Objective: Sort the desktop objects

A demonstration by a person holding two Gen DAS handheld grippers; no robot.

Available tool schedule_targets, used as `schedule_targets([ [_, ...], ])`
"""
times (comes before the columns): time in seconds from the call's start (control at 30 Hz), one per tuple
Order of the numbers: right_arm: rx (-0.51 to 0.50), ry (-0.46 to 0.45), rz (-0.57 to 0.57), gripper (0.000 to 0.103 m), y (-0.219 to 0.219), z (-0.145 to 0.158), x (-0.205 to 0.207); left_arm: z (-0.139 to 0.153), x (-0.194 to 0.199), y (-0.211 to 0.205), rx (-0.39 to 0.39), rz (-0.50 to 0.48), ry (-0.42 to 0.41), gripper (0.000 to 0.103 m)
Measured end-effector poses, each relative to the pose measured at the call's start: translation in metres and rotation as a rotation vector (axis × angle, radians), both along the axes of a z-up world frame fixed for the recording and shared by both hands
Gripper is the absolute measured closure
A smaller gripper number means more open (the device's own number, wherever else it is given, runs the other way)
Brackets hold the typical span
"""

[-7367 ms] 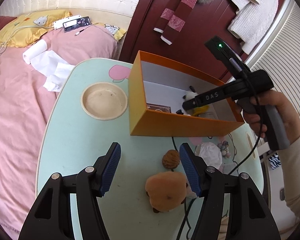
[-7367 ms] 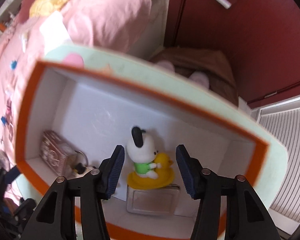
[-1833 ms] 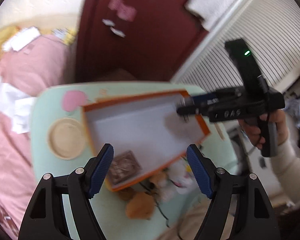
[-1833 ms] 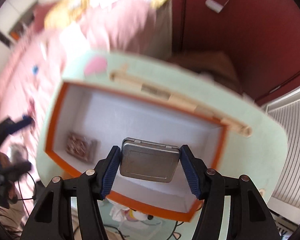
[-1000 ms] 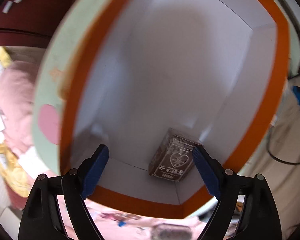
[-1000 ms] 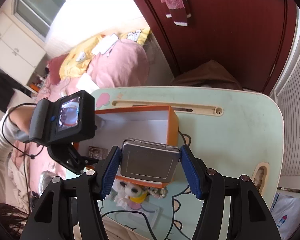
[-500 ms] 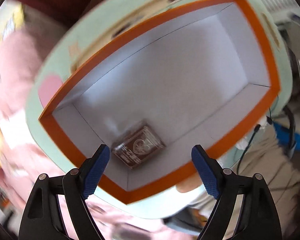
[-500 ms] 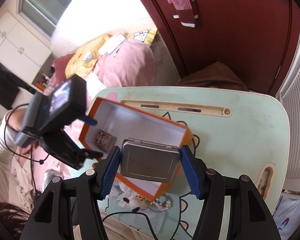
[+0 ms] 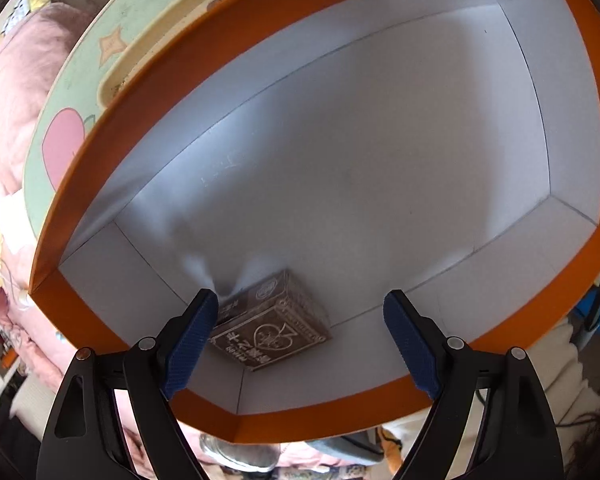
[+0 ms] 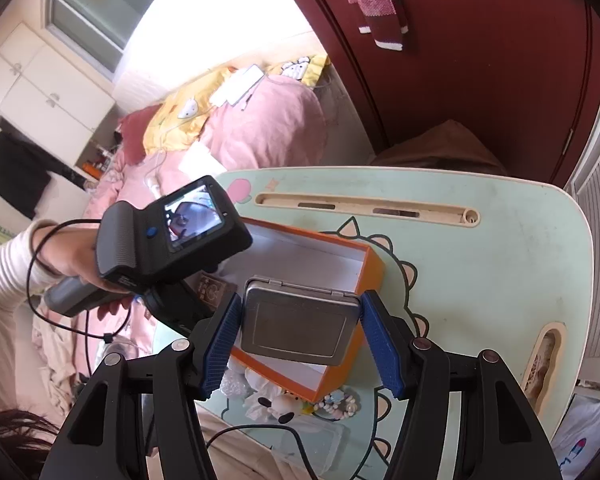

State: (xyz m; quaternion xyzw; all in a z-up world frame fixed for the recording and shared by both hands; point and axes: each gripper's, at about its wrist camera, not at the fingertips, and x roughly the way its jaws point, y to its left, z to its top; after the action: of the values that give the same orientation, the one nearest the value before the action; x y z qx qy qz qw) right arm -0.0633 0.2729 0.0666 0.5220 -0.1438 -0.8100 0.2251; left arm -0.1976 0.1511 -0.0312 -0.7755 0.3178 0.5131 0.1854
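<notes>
An orange box (image 9: 260, 28) with a white inside fills the left wrist view. A brown pack of cards (image 9: 272, 320) lies in its near left corner. My left gripper (image 9: 300, 308) hangs open inside the box with the pack between its blue pads; the left pad covers the pack's edge, the right pad stands apart from it. In the right wrist view my right gripper (image 10: 300, 314) is shut on a flat silver tin (image 10: 298, 322), held above the orange box (image 10: 374, 268). The card pack (image 10: 212, 290) shows there beside the left hand's device (image 10: 172, 240).
The box stands on a mint-green table (image 10: 480, 264) with a pen groove (image 10: 364, 204) at the back. A small dog toy (image 10: 276, 402), beads (image 10: 336, 402) and a clear plastic case (image 10: 312, 440) lie at the front edge. A pink bed (image 10: 260, 128) is left of the table.
The left gripper has rolled and come closer to the box floor, so the card pack now lies between its jaws. The right gripper holds the tin in the same place.
</notes>
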Motion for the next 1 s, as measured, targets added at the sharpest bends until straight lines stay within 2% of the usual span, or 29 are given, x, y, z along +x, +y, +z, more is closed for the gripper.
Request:
schedule_targets([
  [0.07, -0.002, 0.005, -0.002, 0.042, 0.001, 0.002, 0.001, 0.004, -0.003, 0.000, 0.008, 0.011, 0.009, 0.019],
  [0.17, -0.009, 0.016, -0.008, 0.042, 0.004, 0.005, 0.002, 0.012, -0.004, 0.001, 0.011, -0.009, 0.018, 0.065],
  [0.23, -0.015, 0.017, -0.013, 0.042, 0.005, 0.005, 0.002, 0.016, -0.004, 0.002, 0.008, -0.042, 0.023, 0.071],
  [0.33, -0.017, 0.017, -0.017, 0.042, 0.006, 0.005, 0.001, 0.022, -0.011, -0.001, 0.014, -0.037, 0.035, 0.080],
  [0.37, -0.018, 0.018, -0.015, 0.042, 0.006, 0.005, 0.001, 0.025, -0.014, -0.001, 0.019, -0.041, 0.048, 0.090],
  [0.4, -0.018, 0.019, -0.014, 0.042, 0.005, 0.006, 0.001, 0.030, -0.018, -0.002, 0.029, -0.038, 0.063, 0.094],
  [0.47, -0.018, 0.022, -0.012, 0.042, 0.005, 0.007, 0.001, 0.043, -0.027, -0.003, 0.058, -0.027, 0.095, 0.097],
  [0.7, -0.017, 0.041, 0.000, 0.042, 0.001, 0.012, 0.004, 0.103, -0.039, -0.004, 0.184, -0.017, 0.190, 0.097],
  [0.77, -0.017, 0.044, 0.003, 0.042, -0.001, 0.012, 0.005, 0.115, -0.036, -0.009, 0.218, -0.015, 0.180, 0.095],
  [0.8, -0.016, 0.045, 0.006, 0.042, -0.002, 0.012, 0.006, 0.118, -0.033, -0.011, 0.214, -0.035, 0.167, 0.083],
  [0.83, -0.017, 0.043, 0.010, 0.042, -0.003, 0.012, 0.006, 0.119, -0.028, -0.013, 0.199, -0.071, 0.163, 0.078],
  [0.9, -0.017, 0.040, 0.015, 0.042, -0.005, 0.013, 0.008, 0.106, 0.002, -0.020, 0.166, -0.147, 0.199, 0.054],
  [0.97, -0.018, 0.041, 0.017, 0.042, -0.007, 0.013, 0.009, 0.096, 0.017, -0.023, 0.136, -0.225, 0.213, 0.044],
  [1.0, -0.019, 0.044, 0.017, 0.042, -0.008, 0.014, 0.009, 0.091, 0.018, -0.022, 0.117, -0.249, 0.204, 0.044],
])
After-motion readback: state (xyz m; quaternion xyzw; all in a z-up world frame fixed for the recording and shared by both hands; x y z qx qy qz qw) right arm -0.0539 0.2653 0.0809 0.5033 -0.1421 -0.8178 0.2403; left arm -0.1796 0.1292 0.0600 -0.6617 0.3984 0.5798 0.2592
